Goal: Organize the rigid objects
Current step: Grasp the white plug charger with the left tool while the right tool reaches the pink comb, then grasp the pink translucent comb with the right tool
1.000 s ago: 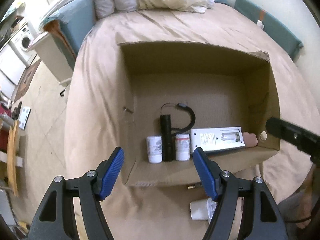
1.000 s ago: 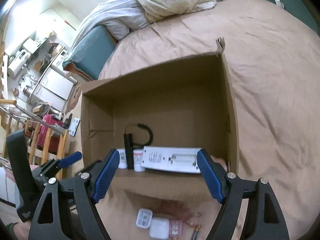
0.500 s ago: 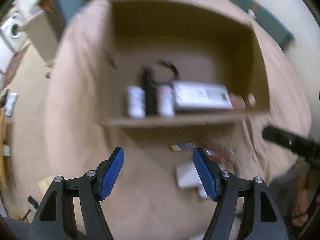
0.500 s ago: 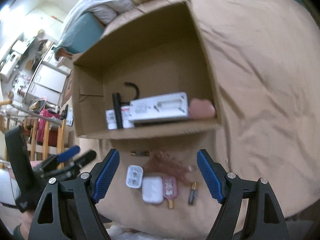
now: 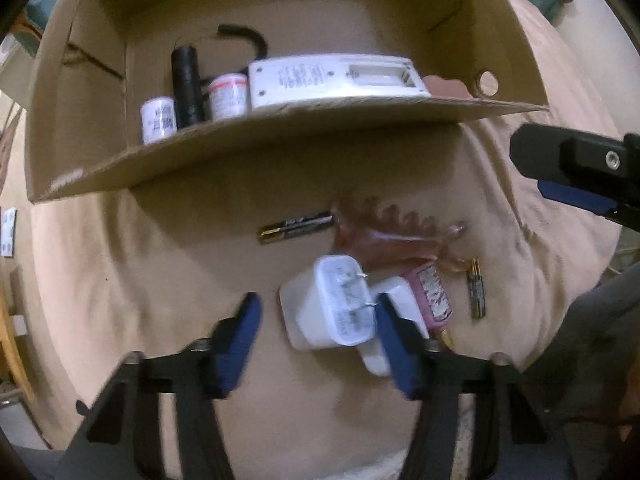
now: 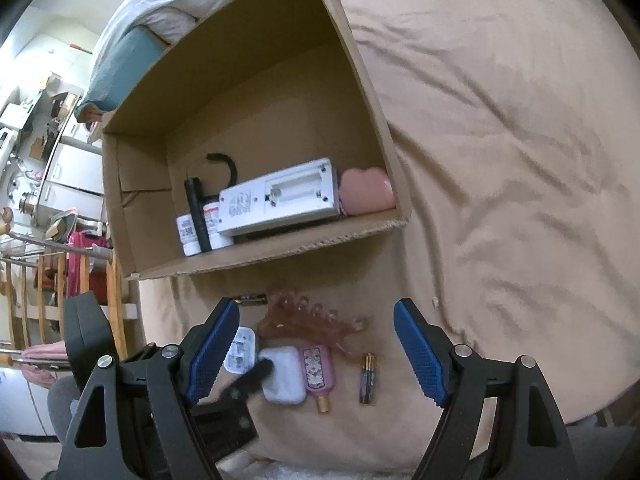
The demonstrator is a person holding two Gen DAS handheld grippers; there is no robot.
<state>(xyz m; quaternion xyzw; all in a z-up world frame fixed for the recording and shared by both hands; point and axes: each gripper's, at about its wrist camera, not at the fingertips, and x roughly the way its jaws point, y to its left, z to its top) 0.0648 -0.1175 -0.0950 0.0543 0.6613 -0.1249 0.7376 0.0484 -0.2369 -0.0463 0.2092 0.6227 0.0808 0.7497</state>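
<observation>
Two grippers over a tan bedspread point(image 6: 500, 128), both with blue-padded jaws spread wide and nothing clamped. Left gripper point(image 5: 318, 332) sits low over a white plug adapter point(image 5: 330, 312), prongs up; the adapter lies between the pads, right pad close beside it, left pad a little apart. Contact cannot be told through the blur. Right gripper point(image 6: 316, 350) hangs above the loose pile, jaws well apart, gripping nothing.

Loose items on the bedspread, in front of the cardboard box point(image 6: 256, 80):
- white charging case point(image 6: 282, 374), touching the adapter's right side
- pink patterned bottle point(image 6: 318, 370) with gold cap, just beside the case
- translucent brown hair claw point(image 6: 310, 322), behind the case and bottle
- one battery point(image 5: 296, 227) near the box's front wall
- another battery point(image 6: 368, 376), off to the right of the bottle

Inside the box, lined along the front wall, left to right:
- white pill bottle point(image 5: 158, 119)
- black flashlight point(image 5: 187, 82) with looped strap
- second white bottle point(image 5: 227, 96) with red band
- white flat device point(image 5: 334, 78), back side up, open battery bay
- pink rounded object point(image 6: 366, 194) in the right corner
</observation>
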